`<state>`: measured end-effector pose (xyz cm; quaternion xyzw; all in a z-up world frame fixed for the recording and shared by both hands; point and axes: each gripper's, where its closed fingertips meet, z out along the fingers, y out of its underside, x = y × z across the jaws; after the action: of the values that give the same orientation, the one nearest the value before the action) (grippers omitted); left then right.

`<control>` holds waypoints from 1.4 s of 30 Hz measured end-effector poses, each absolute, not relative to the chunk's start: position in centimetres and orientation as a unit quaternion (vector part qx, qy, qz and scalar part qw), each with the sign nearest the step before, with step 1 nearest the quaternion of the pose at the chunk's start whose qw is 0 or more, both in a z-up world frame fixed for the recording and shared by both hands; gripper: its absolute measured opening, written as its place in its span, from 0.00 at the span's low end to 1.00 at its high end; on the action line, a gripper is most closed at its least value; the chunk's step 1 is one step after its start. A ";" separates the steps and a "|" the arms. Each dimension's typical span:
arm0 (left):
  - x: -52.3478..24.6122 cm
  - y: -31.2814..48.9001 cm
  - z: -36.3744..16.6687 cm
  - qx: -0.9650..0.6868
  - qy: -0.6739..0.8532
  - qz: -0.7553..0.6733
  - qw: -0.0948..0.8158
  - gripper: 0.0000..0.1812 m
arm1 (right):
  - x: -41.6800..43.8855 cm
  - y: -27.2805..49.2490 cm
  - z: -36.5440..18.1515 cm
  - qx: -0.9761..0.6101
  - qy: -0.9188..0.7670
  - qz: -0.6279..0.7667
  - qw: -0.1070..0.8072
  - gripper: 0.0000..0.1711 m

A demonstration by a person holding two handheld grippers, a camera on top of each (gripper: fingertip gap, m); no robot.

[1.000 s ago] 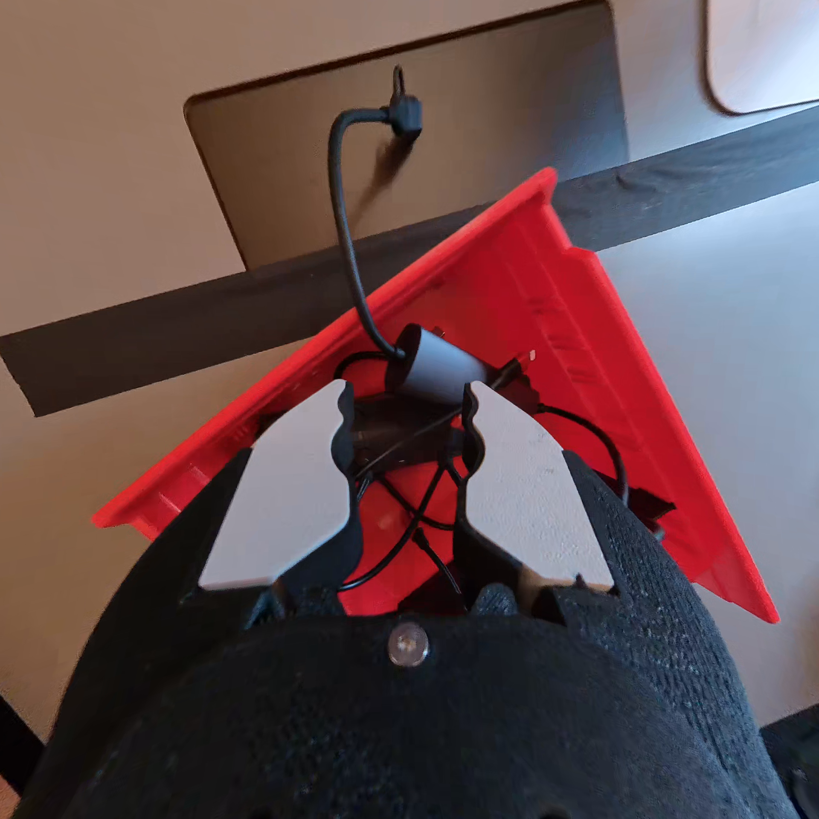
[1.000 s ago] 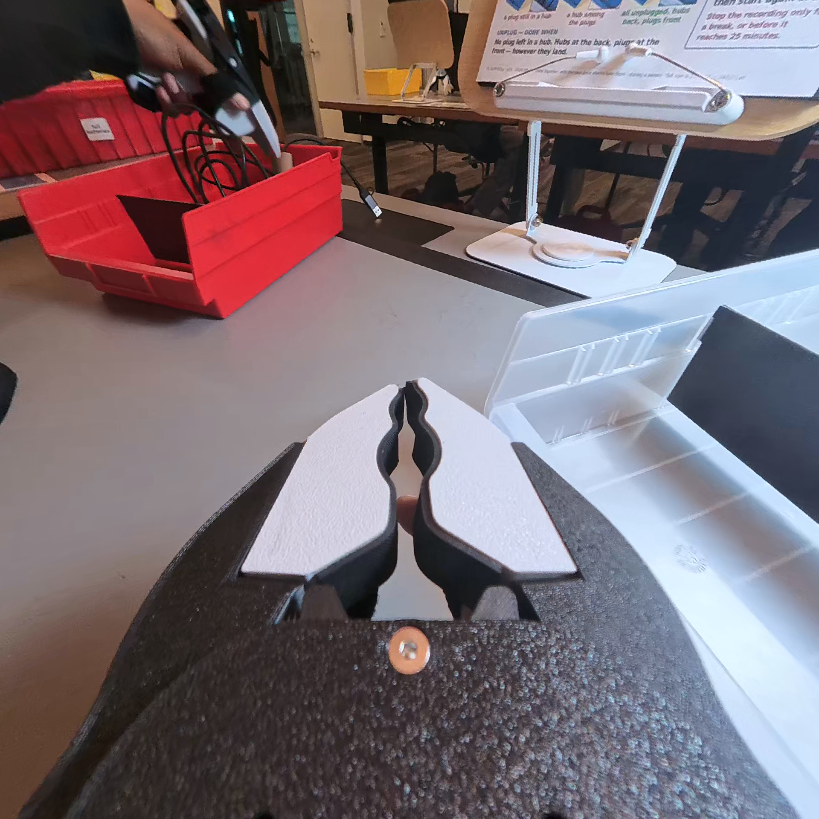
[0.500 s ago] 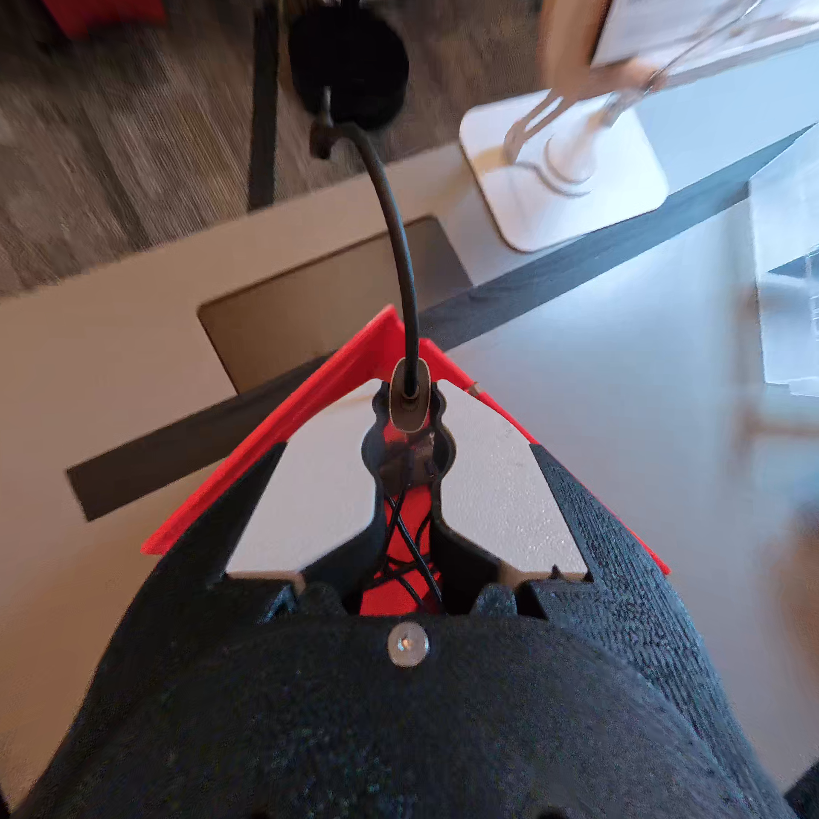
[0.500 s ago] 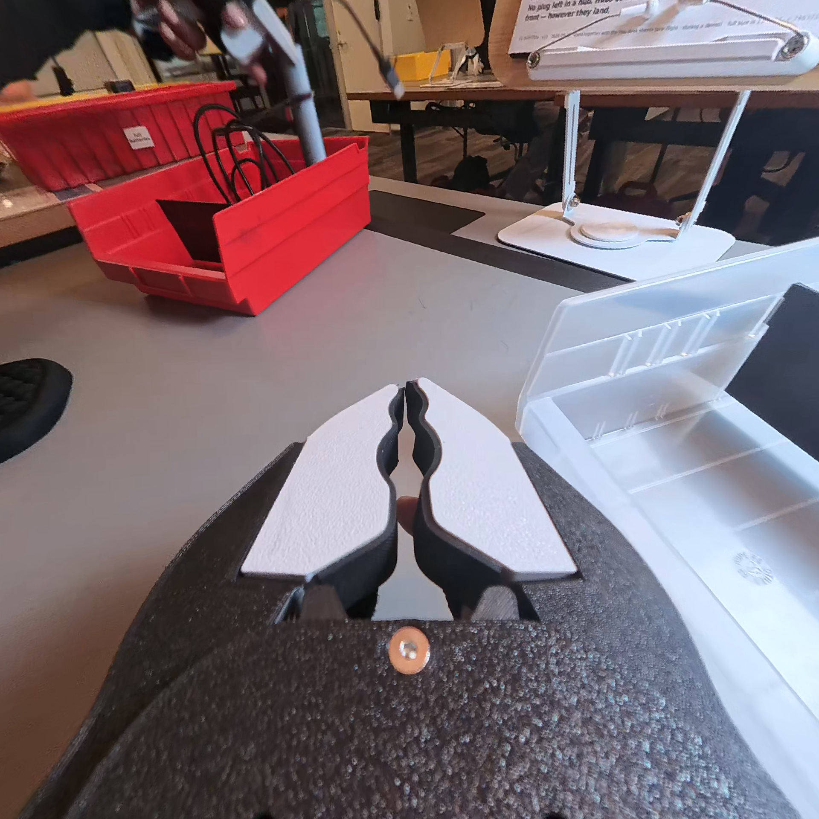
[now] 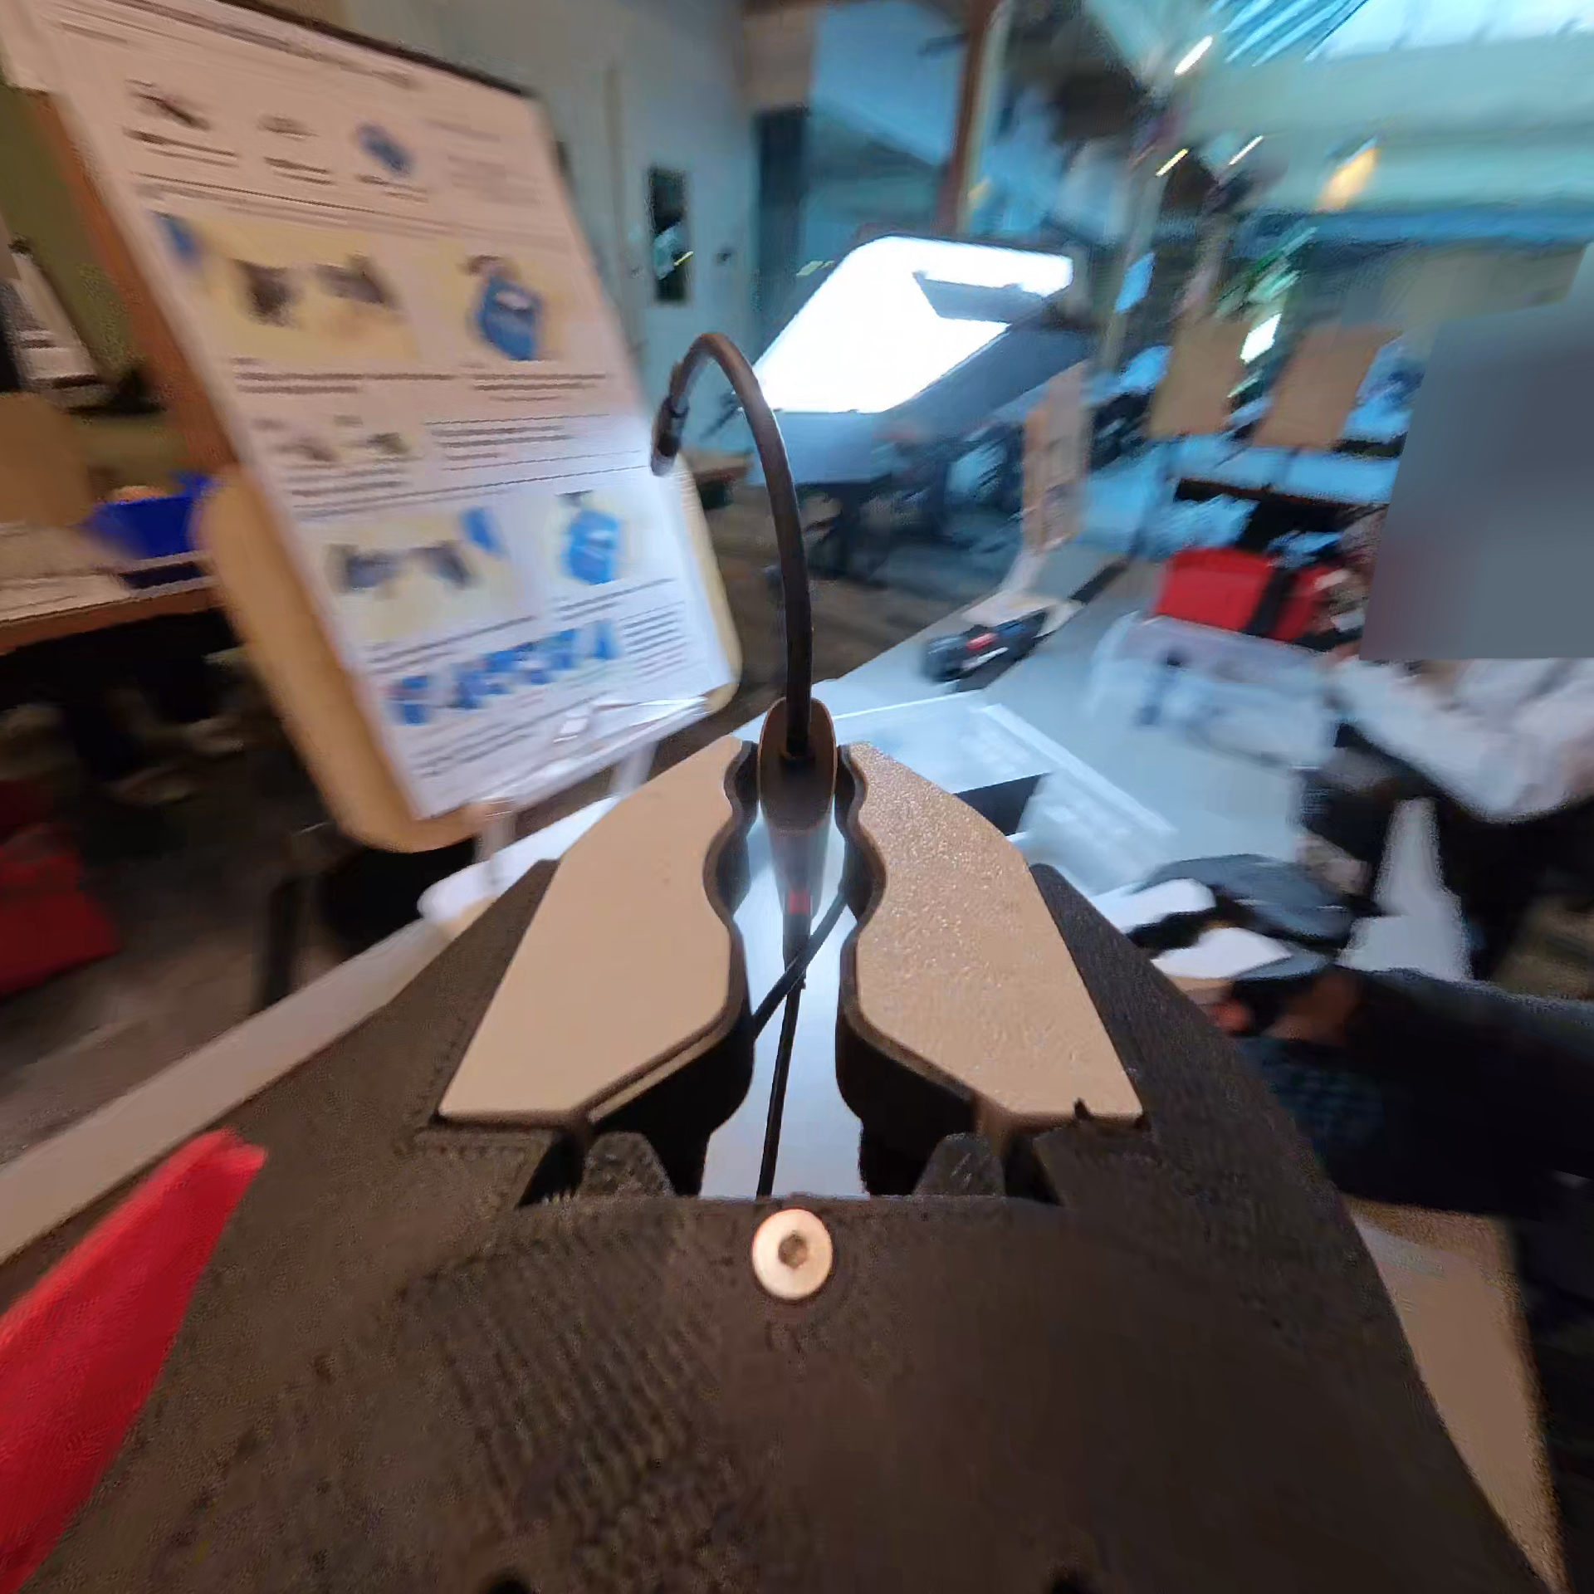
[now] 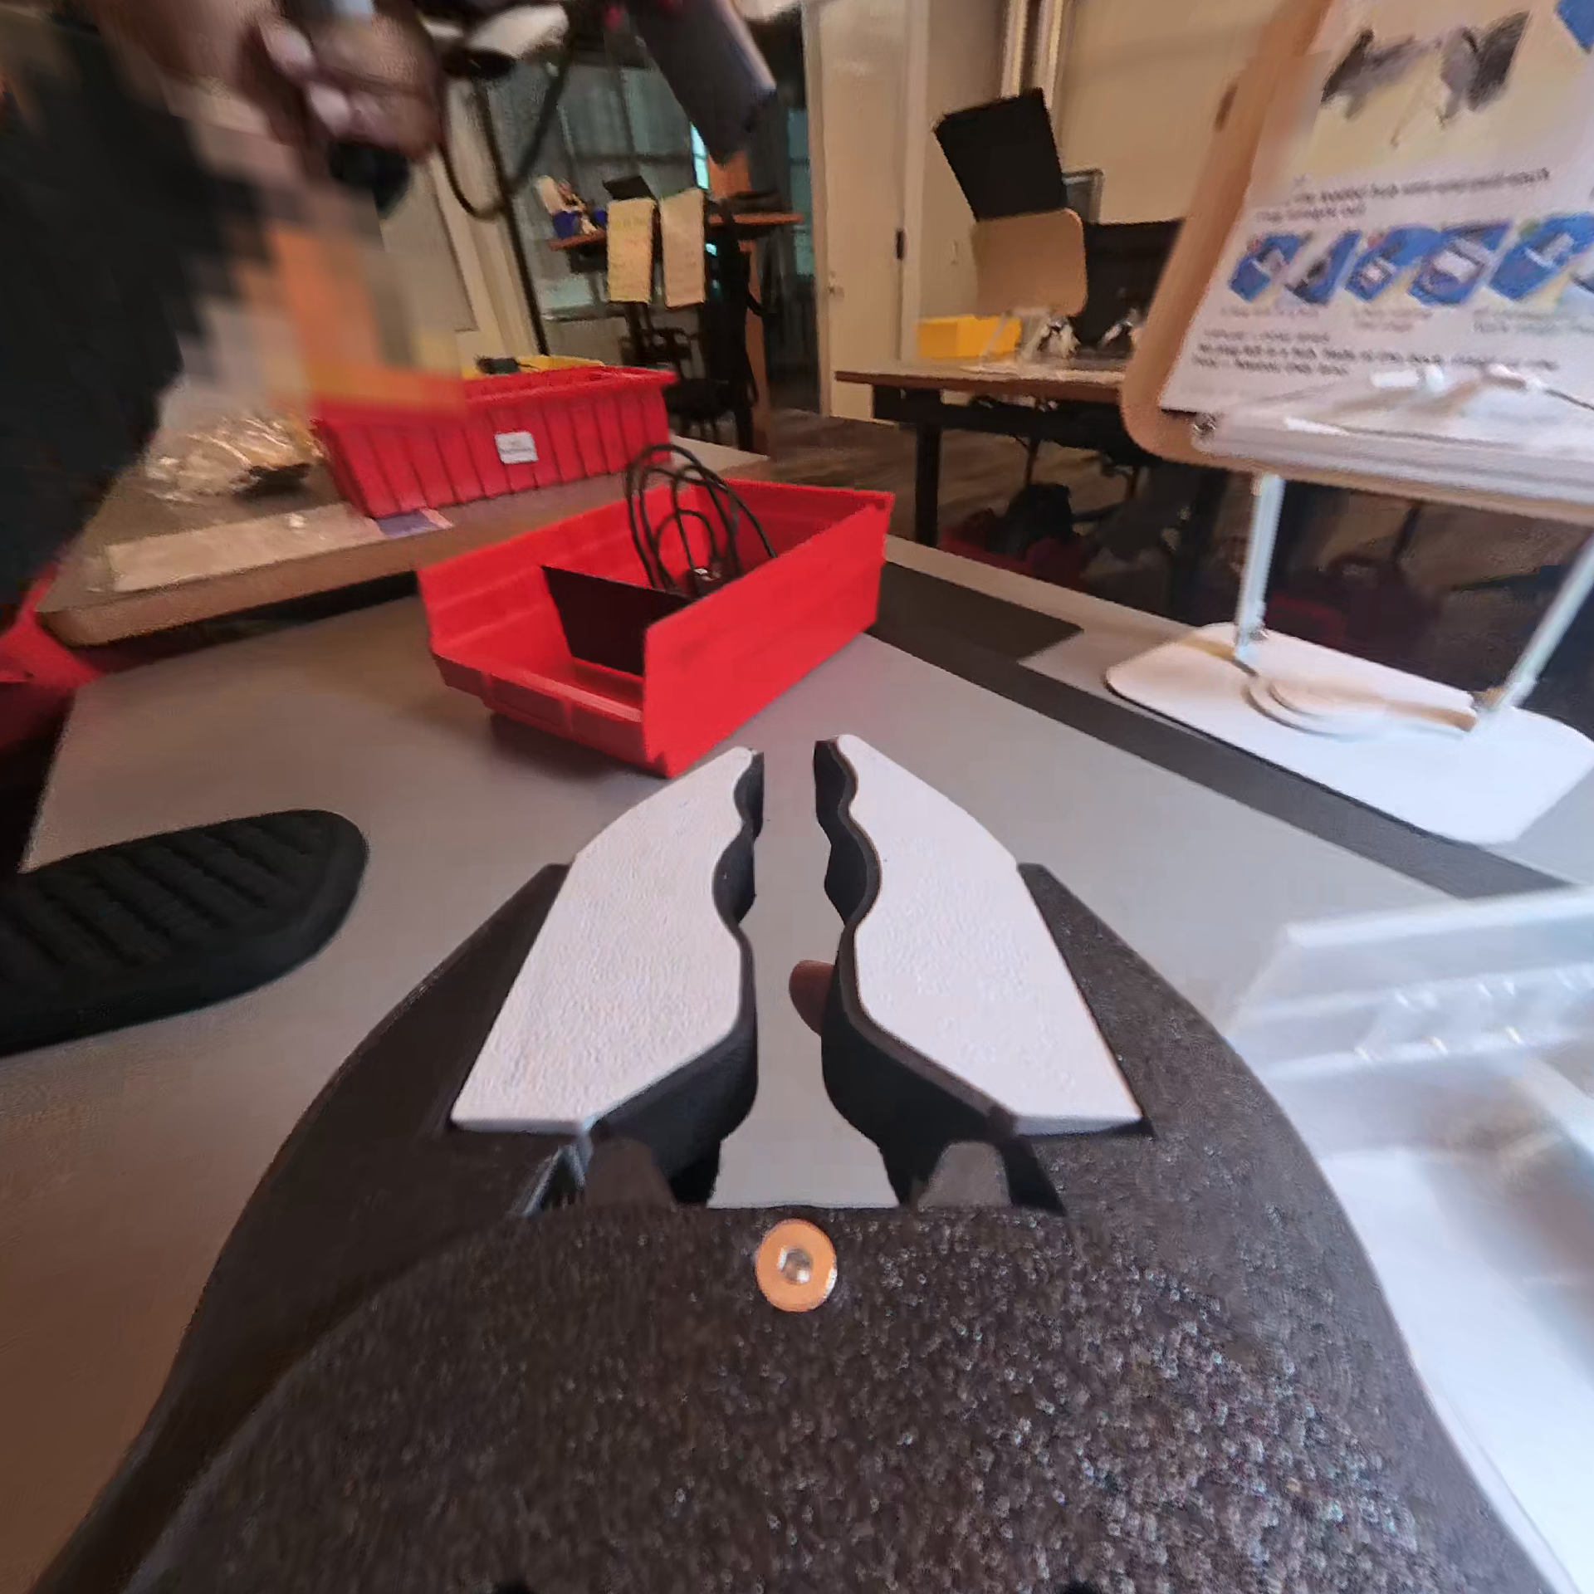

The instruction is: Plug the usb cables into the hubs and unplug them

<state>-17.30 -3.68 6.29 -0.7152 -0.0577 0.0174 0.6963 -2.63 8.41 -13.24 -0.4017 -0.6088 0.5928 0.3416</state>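
Left gripper [image 5: 795, 763] clamping slim grey USB hub [image 5: 793, 811] upright, its thick black cable [image 5: 781, 517] arching above. Right gripper [image 6: 789, 759] hovering slightly parted, empty, over grey table [image 6: 345, 742]. Thin black USB cables [image 6: 690, 526] lying in far red plastic bin [image 6: 733, 655]. Nothing plugged yet; plugging and unplugging left.

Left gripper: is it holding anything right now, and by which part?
Yes. The left gripper is shut on the grey USB hub, gripping the end where its black cable exits. The right gripper holds nothing.
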 end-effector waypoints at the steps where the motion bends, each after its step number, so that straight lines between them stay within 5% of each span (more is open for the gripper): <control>1: -14.9 -3.0 5.4 -0.696 -0.048 -0.022 0.716 0.09 | -2.9 7.3 -12.5 -0.387 -0.615 0.603 0.329 0.10; 6: -6.1 -0.1 -0.8 -0.599 -0.041 -0.226 0.767 0.09 | -3.7 2.7 -10.9 -0.324 -0.610 0.682 0.243 0.34; 8: -4.6 0.9 -3.6 -0.584 -0.044 -0.269 0.765 0.09 | -2.9 2.0 -10.7 -0.298 -0.585 0.723 0.214 0.31; 10: -4.2 1.6 -5.5 -0.575 -0.045 -0.302 0.759 0.09 | -2.0 1.9 -10.9 -0.275 -0.583 0.736 0.206 0.12; 13: -4.1 1.8 -7.2 -0.605 -0.025 -0.336 0.722 0.09 | -1.6 3.0 -11.5 -0.279 -0.610 0.711 0.213 0.11; 26: -5.0 1.7 -12.5 -0.778 0.136 0.076 0.609 0.15 | -3.7 9.2 -17.2 -0.261 -0.778 0.322 0.472 0.11; 31: -3.5 3.4 -17.9 -0.813 0.244 0.201 0.489 0.20 | -3.2 5.6 -19.6 -0.195 -0.827 0.263 0.456 0.11; 34: -3.5 3.6 -19.9 -0.814 0.285 0.238 0.446 0.15 | -2.2 3.7 -19.4 -0.172 -0.836 0.296 0.430 0.11; 38: -2.2 3.6 -19.3 -0.809 0.287 0.186 0.478 0.11 | -1.2 3.2 -17.5 -0.172 -0.815 0.369 0.412 0.12; 42: -1.9 3.3 -17.8 -0.803 0.232 0.072 0.544 0.10 | -1.1 4.9 -16.8 -0.221 -0.794 0.436 0.362 0.24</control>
<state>-1.93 3.35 -17.84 -0.8028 0.2323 0.0720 0.5445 -1.09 4.94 -16.78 -0.2205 -0.7938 0.4359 0.3624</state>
